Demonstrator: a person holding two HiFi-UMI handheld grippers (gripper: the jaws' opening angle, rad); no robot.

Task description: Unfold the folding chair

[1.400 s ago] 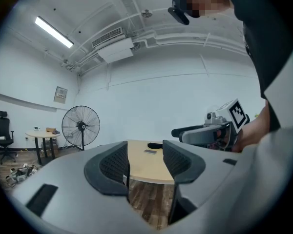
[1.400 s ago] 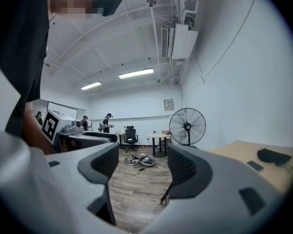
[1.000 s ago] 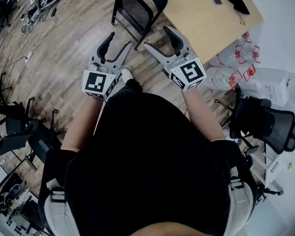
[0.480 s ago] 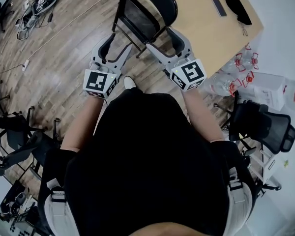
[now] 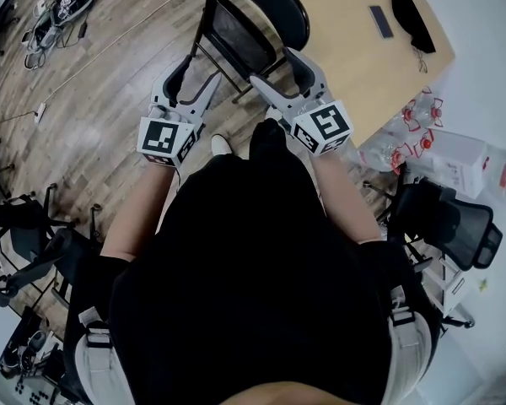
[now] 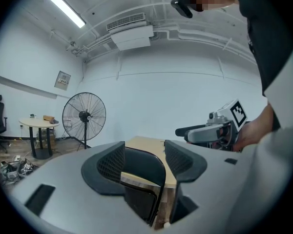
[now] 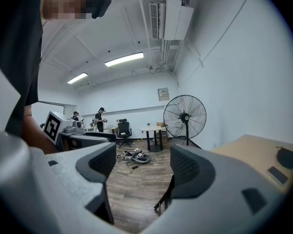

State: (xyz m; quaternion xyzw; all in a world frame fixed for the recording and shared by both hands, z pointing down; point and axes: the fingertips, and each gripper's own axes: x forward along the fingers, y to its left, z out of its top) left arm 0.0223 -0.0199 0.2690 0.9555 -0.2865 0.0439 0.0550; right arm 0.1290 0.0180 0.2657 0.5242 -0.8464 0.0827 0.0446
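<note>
Left hand-held gripper [image 5: 201, 71] and right hand-held gripper [image 5: 271, 65] have neared the black tubular folding chair [image 5: 236, 32]; jaws wide, empty.

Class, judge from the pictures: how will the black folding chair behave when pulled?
The folding chair looks stiff: thin metal tubing. Standing folded and narrow, it probably tips easily. Its feet may slide on the smooth wooden floor.

Head view looks steeply down from above the person [image 5: 261, 268] onto the folding chair [image 5: 236, 32] just ahead. Left gripper view faces the chair's backrest, level and near; right gripper view looks level past the chair's side. All three share the chair.
</note>
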